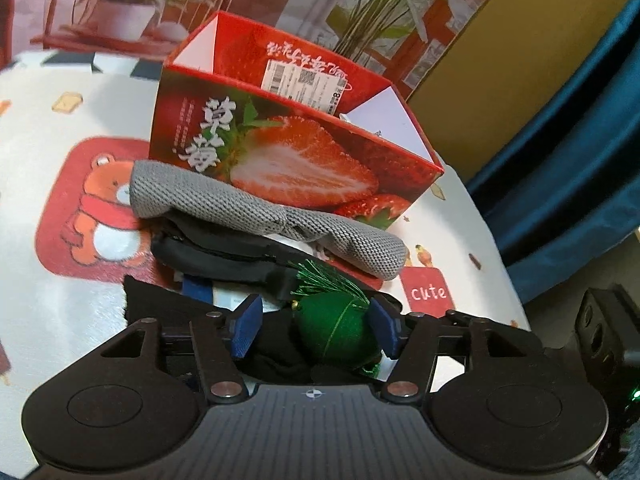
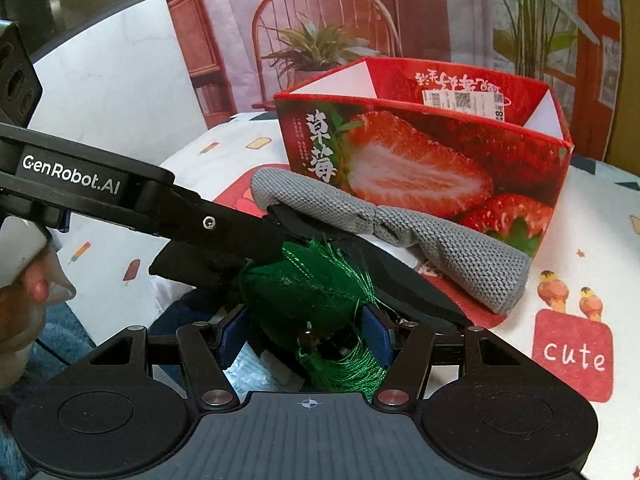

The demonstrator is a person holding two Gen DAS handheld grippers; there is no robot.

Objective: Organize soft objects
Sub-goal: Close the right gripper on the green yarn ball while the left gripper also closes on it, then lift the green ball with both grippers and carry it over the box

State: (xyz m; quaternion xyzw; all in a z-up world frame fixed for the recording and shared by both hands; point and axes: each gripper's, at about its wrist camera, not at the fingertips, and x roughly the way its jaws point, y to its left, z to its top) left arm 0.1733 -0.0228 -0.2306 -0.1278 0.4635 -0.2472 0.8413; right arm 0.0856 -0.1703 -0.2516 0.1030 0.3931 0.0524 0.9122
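Right wrist view: I hold a green tasselled pouch between right gripper pads; left gripper brackets it, grip unclear, underside hidden.

The box stands on the table, at 12 o'clock in both views. A knit roll lies just in front of it, touching its front wall. A dark cloth lies under the roll – toward 6 o'clock. The tasseled pouch sits nearest of all, between the fingers of each gripper – left gripper, right gripper. A "cute" patch lies at 3 o'clock.
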